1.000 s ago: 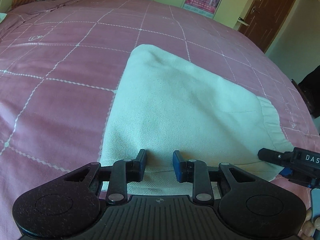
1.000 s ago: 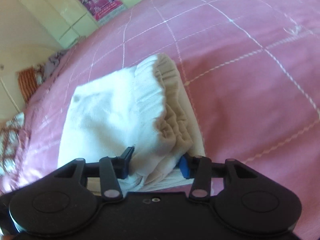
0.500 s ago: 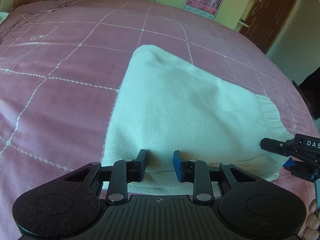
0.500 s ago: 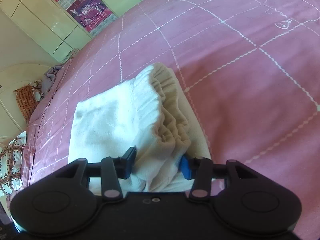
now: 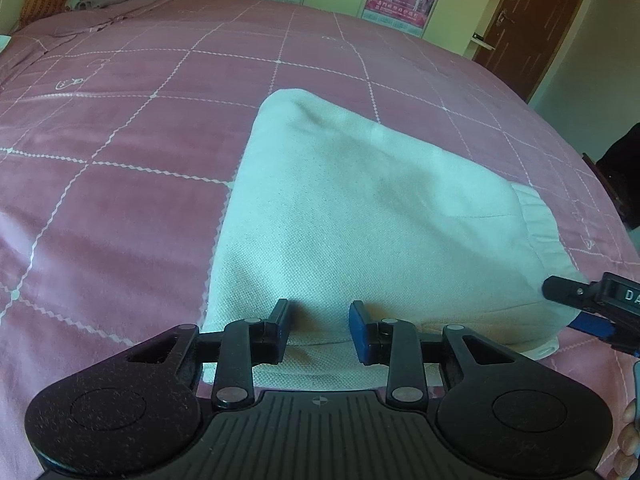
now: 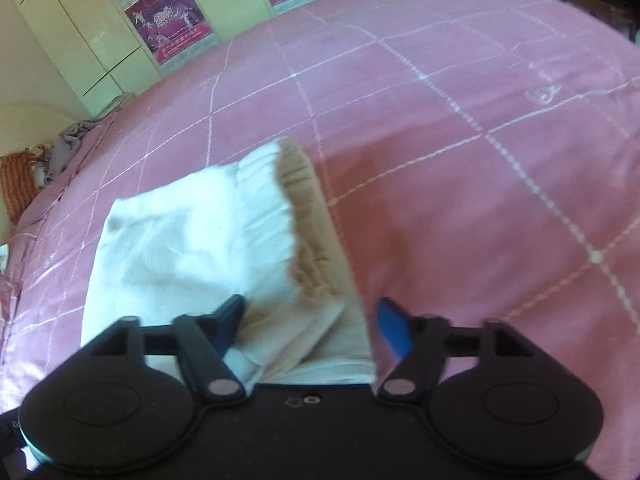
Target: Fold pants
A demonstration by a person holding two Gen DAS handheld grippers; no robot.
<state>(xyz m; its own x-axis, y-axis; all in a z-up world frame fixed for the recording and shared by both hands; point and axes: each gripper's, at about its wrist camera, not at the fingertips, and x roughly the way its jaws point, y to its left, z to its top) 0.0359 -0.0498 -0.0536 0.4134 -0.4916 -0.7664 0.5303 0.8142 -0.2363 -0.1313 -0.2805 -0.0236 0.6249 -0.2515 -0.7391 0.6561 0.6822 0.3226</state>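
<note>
Pants [image 5: 360,216] lie folded on the pink bed [image 5: 120,128]. Left gripper [image 5: 318,326] stands narrow over the near edge, opening; right gripper [image 6: 310,320] is spreading wide around the waistband [image 6: 308,240]. Risk: a pad snags cloth, undoing the fold.

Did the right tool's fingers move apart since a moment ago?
Yes. The right tool is opening: its blue finger, earlier against the white pants at their waistband, now stands clear to the right over the pink bedspread.

Left hand-held gripper [image 5: 318,330] opening; right hand-held gripper [image 6: 310,322] opening.
</note>
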